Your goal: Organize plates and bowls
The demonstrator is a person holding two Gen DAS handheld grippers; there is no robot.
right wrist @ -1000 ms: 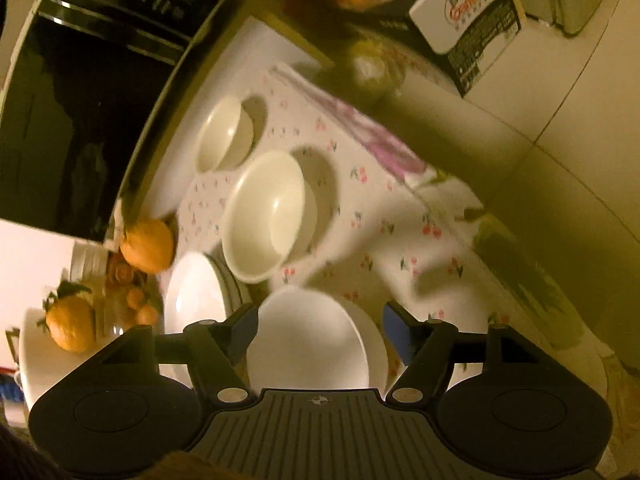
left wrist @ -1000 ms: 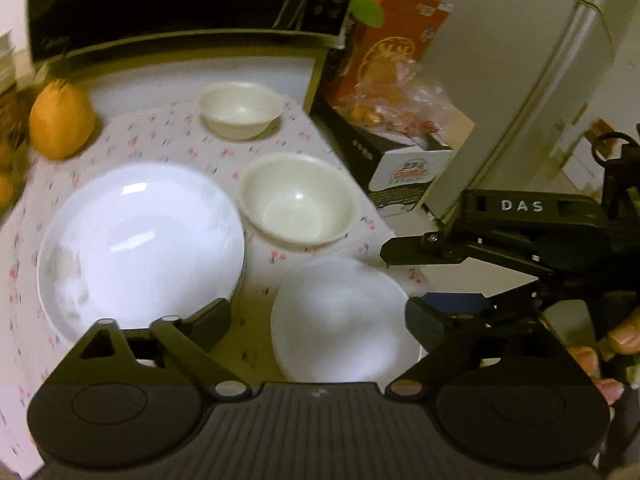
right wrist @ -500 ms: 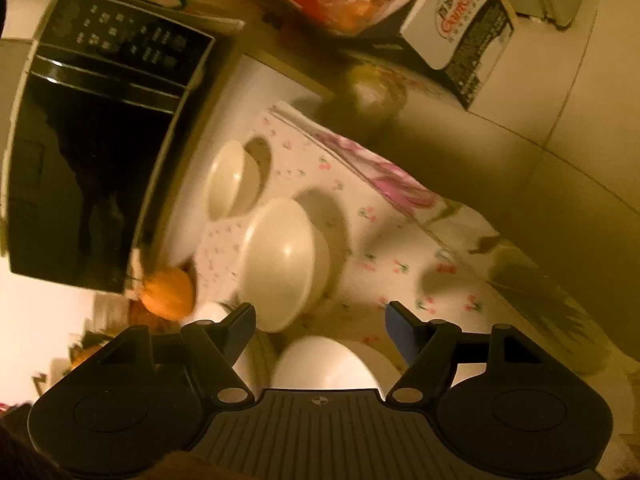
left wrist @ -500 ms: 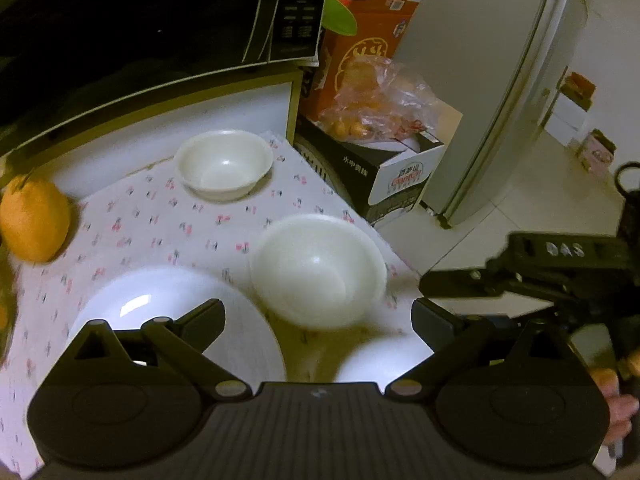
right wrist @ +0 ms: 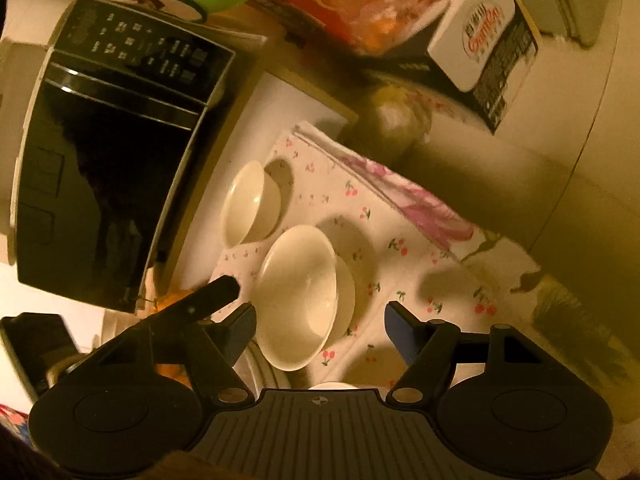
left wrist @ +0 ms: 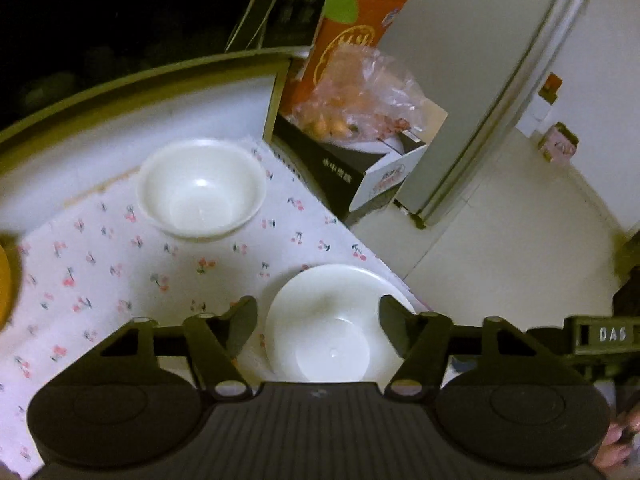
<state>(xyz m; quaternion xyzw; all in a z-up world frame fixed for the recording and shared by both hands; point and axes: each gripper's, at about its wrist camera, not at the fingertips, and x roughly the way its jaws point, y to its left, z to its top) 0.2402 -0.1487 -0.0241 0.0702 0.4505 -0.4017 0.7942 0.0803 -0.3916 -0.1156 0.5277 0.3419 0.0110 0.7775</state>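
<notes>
Two cream bowls sit on a cherry-print cloth (left wrist: 120,264). In the left wrist view the larger bowl (left wrist: 332,328) lies between the fingers of my open left gripper (left wrist: 316,316), near the table's right edge; the smaller bowl (left wrist: 202,188) stands farther back. In the right wrist view my open right gripper (right wrist: 320,320) hovers over the larger bowl (right wrist: 304,296), with the smaller bowl (right wrist: 250,202) beyond it. A sliver of a white plate (right wrist: 332,386) shows at that gripper's base. Neither gripper holds anything.
A black microwave (right wrist: 108,152) stands behind the bowls. A black carton (left wrist: 360,168) with a bag of fruit (left wrist: 360,96) and an orange box (left wrist: 352,36) sit past the table's right end. An orange fruit (left wrist: 6,280) lies at the left. A fridge door (left wrist: 480,80) and floor are on the right.
Both grippers moved forward over the table toward the bowls. The large plates slid out of view below. The larger bowl now sits between the left gripper's fingers.
</notes>
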